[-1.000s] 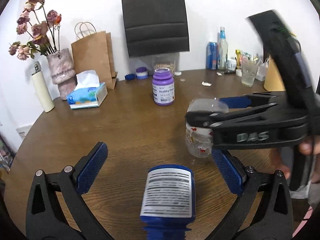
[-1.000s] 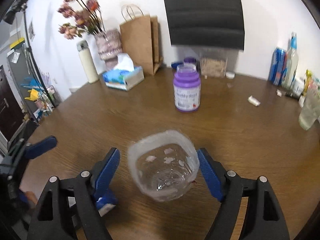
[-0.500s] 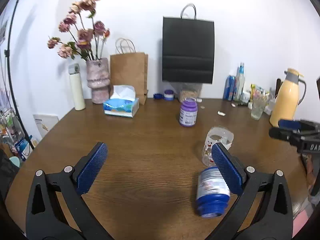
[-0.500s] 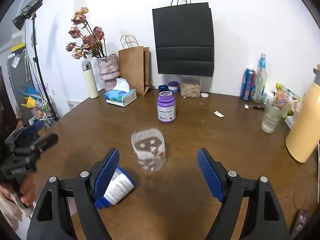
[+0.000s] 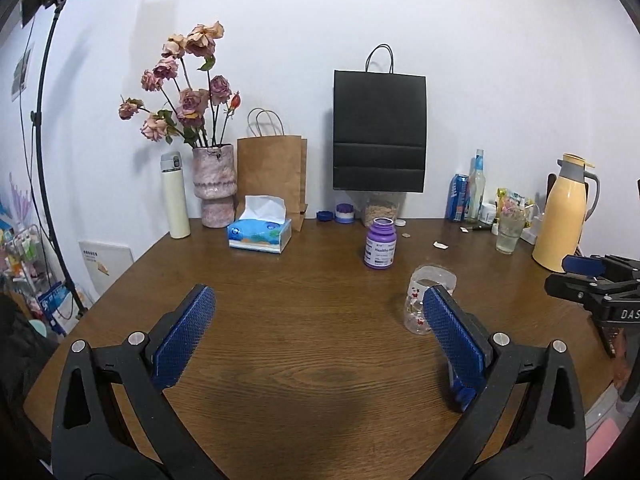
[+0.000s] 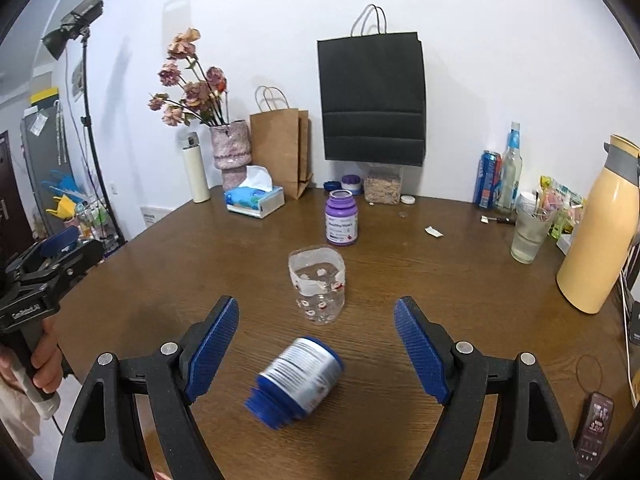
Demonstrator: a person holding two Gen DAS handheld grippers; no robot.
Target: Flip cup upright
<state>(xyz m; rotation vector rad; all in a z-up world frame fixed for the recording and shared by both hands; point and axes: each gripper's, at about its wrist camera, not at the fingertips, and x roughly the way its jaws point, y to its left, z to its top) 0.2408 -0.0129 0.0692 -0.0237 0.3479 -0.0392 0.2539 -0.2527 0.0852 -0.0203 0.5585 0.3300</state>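
Note:
A clear plastic cup [image 6: 318,284] with small red-and-white prints stands upright, mouth up, on the brown wooden table [image 6: 440,280]. In the left wrist view the cup [image 5: 420,300] is partly hidden behind my left gripper's right finger. My right gripper [image 6: 316,348] is open and empty, pulled back toward the table's front, with the cup beyond its fingertips. My left gripper [image 5: 316,340] is open and empty over bare table, left of the cup. Each gripper shows at the edge of the other's view.
A blue bottle [image 6: 298,380] lies on its side between my right gripper's fingers. A purple bottle [image 6: 341,218] stands behind the cup. A tissue box [image 5: 260,232], vase, paper bags, a yellow jug [image 6: 596,232] and a glass [image 6: 530,236] line the back and right.
The right gripper let go of the cup, which now stands upright on the table. Both grippers drew back and up from the cup and the lying blue bottle.

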